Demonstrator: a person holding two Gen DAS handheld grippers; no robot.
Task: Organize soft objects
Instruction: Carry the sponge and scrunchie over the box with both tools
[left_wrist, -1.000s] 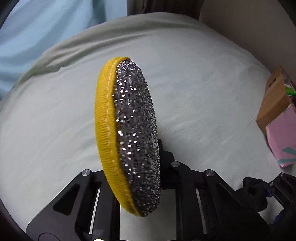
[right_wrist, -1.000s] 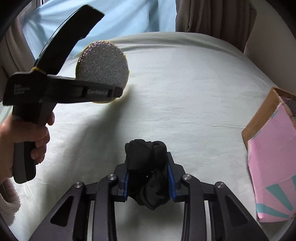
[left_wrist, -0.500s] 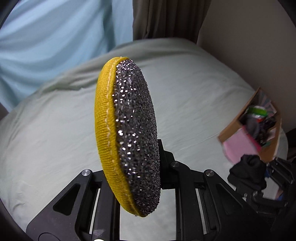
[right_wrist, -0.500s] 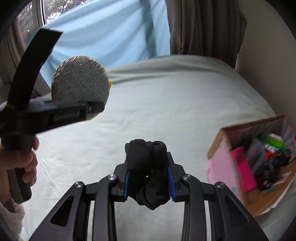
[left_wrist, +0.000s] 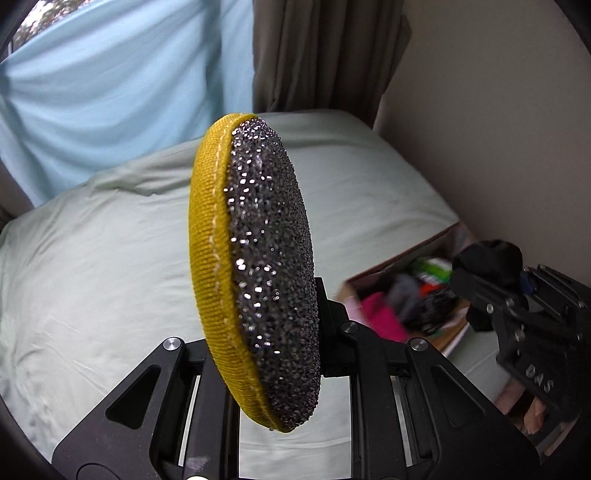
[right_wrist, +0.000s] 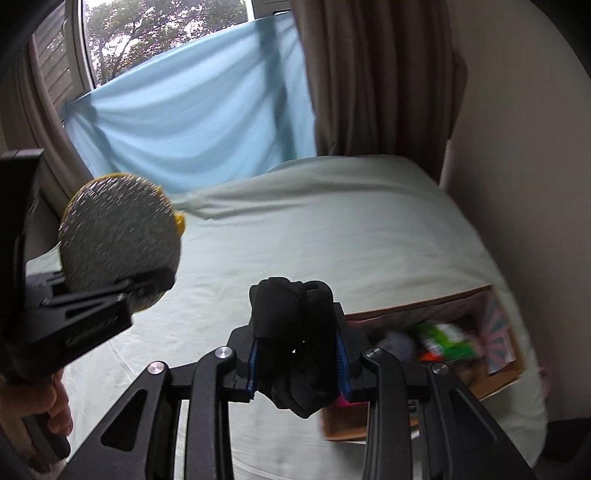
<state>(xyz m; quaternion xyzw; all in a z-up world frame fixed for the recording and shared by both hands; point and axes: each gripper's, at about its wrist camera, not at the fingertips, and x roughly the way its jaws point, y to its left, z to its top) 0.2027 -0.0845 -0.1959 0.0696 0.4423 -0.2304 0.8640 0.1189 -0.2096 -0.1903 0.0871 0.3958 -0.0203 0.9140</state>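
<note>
My left gripper (left_wrist: 269, 332) is shut on a round scrub pad (left_wrist: 255, 266), yellow on one face and glittery grey on the other, held upright in the air; it also shows in the right wrist view (right_wrist: 118, 240). My right gripper (right_wrist: 297, 354) is shut on a bundle of black cloth (right_wrist: 295, 332), also seen at the right in the left wrist view (left_wrist: 491, 262). An open cardboard box (right_wrist: 417, 306) holding several soft items lies on the bed just beyond and right of the right gripper; it also shows in the left wrist view (left_wrist: 402, 266).
A pale green bed sheet (right_wrist: 332, 236) covers the bed. A light blue cloth (right_wrist: 192, 114) hangs over the window at the far side, beside a brown curtain (right_wrist: 373, 74). A beige wall (right_wrist: 524, 184) borders the bed on the right.
Both grippers have lifted and tilted up with their loads still held. The window and curtain have come into view, and the open box interior now shows below the right gripper.
</note>
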